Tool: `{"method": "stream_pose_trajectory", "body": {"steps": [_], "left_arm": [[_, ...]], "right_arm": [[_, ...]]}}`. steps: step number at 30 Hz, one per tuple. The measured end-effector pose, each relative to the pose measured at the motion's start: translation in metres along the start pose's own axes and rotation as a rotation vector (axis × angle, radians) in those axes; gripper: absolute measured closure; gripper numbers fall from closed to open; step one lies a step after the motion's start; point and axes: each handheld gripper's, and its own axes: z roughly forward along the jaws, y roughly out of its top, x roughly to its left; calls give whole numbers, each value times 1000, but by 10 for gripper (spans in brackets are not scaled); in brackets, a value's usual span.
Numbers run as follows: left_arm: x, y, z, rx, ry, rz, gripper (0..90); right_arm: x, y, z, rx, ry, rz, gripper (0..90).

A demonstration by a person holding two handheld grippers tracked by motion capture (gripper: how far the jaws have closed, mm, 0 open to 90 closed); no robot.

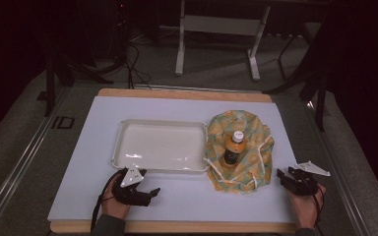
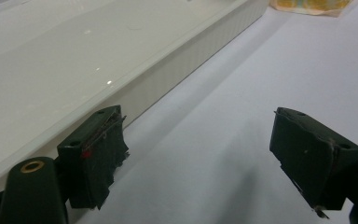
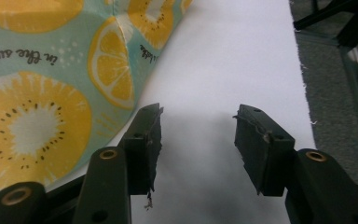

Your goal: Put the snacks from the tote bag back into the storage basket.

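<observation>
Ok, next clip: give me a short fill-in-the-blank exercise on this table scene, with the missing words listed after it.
1. The bottle lies on a cloth bag printed with ____ slices.
2. The white tray sits to the ____ of the bag in the high view.
3. The right gripper has its jaws ____, with nothing between them.
4. The left gripper rests just in front of the ____.

Missing words: fruit; left; open; tray

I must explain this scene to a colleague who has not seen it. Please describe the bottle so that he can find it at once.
Start from the pale sheet that covers the table; at its middle lies an empty white rectangular plastic tray. Right of the tray is a crumpled green fabric bag printed with yellow citrus slices. The small dark bottle with an orange label and white cap stands inside that bag, the one upright thing there.
</observation>
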Motion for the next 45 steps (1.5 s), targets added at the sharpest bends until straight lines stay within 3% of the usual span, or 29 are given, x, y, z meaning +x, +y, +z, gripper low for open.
{"method": "stream_pose_trajectory", "body": {"steps": [5,14,19,29,45], "left_arm": [[0,0,1,11,-9,8,181],[4,-1,0,-7,-31,-26,189],[5,-2,0,-8,-36,-32,191],[4,-2,-2,-21,-28,-32,204],[4,-3,-2,-27,-20,-31,204]], "right_arm": [[1,0,0,-2,0,-5,498],[-1,0,-3,-22,3,11,508],[1,0,-4,-21,7,-21,529],[3,3,-10,-1,16,-34,637],[3,15,-22,24,26,-108,644]]}}
